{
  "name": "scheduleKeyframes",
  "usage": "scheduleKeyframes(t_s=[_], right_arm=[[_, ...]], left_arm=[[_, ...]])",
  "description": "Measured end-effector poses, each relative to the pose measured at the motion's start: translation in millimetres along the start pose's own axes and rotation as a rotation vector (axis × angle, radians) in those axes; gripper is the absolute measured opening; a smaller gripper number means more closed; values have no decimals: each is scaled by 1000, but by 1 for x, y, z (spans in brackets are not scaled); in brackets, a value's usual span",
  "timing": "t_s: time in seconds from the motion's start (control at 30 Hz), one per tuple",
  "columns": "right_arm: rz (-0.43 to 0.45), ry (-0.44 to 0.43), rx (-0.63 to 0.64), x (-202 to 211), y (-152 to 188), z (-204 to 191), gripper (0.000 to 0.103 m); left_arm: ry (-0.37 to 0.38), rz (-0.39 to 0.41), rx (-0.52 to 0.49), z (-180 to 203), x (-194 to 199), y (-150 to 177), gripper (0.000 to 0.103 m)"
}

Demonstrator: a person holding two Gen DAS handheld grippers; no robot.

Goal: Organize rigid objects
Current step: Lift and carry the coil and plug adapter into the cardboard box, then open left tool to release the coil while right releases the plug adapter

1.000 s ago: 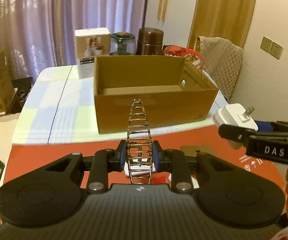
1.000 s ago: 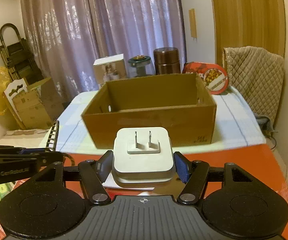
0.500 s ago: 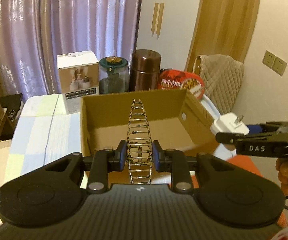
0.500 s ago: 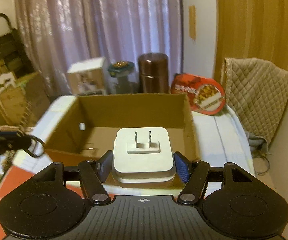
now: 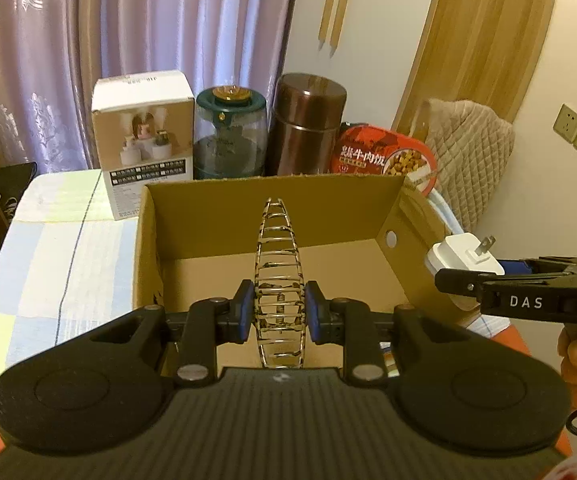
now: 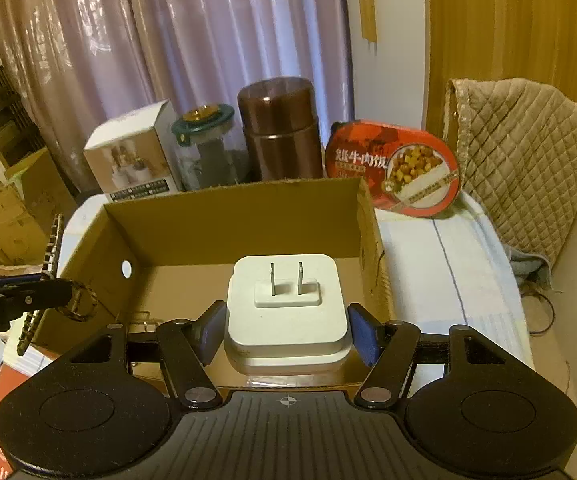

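My left gripper (image 5: pixel 279 312) is shut on a thin metal wire rack (image 5: pixel 279 264), held upright over the near part of an open cardboard box (image 5: pixel 224 196). My right gripper (image 6: pixel 286 330) is shut on a white plug adapter (image 6: pixel 286 316) with two prongs facing up, over the same cardboard box (image 6: pixel 232 204). In the left wrist view the white plug adapter (image 5: pixel 462 254) and the right gripper (image 5: pixel 472 272) hang by the box's right wall. The left gripper (image 6: pixel 68 292) with the wire rack (image 6: pixel 50 248) shows at the left edge of the right wrist view. The box floor looks bare.
Behind the box stand a white product carton (image 5: pixel 142 140), a green-lidded glass jar (image 5: pixel 230 136), a brown canister (image 5: pixel 308 124) and a red food tub (image 5: pixel 384 160). A checked cloth (image 5: pixel 56 248) covers the table. A quilted chair back (image 6: pixel 524 156) is at the right.
Both grippers have moved forward from over the red surface to over the box, each keeping its object. The box and the items behind it now look much nearer.
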State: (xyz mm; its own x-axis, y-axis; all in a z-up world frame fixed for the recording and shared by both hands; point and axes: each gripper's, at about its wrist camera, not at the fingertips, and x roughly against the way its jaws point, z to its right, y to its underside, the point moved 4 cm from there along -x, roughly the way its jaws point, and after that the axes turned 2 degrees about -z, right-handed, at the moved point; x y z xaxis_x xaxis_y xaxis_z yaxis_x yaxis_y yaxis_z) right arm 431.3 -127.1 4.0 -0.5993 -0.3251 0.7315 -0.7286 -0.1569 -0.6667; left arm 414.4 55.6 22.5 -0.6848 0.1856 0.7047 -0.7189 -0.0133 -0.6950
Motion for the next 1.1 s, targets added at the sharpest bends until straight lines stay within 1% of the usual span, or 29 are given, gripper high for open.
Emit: scheduleKeyframes(t_s=[0.43,0.67,1.1], right_arm=[[-20,14,-7,-22,2,4,61],[-19,16,-19,-27,2,9,61],[-27,18,-28,-38,7,17,61]], left_arm=[[5,-10,-15,-1,-32,3,22],[-6,-20,-53,2,-44,4,22],[-4,-39,-36,2,-60,8,22]])
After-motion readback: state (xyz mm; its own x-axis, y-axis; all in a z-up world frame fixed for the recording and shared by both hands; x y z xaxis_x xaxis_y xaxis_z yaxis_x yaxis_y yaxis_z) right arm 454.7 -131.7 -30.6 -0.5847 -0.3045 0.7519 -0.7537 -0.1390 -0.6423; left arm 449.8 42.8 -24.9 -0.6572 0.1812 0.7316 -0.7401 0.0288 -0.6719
